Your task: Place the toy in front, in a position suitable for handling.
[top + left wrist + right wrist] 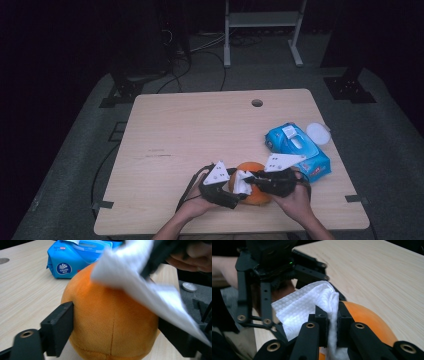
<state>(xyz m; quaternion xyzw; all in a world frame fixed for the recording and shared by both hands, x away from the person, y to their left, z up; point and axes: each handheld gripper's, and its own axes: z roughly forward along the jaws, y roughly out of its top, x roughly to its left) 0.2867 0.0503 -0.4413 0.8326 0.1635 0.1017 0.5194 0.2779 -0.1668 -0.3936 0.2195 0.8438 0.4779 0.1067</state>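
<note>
Orange plush ball [110, 325]: near front edge of wooden table [200, 130], clamped between jaws of left gripper [226, 186].
White wipe [312, 307]: draped over ball's top, pinched tight in right gripper [333, 327].
Blue wipes pack [297, 150]: just right of ball.
White lid [318, 133]: beside pack.

White wipe [312, 307] pinched between jaws
</note>
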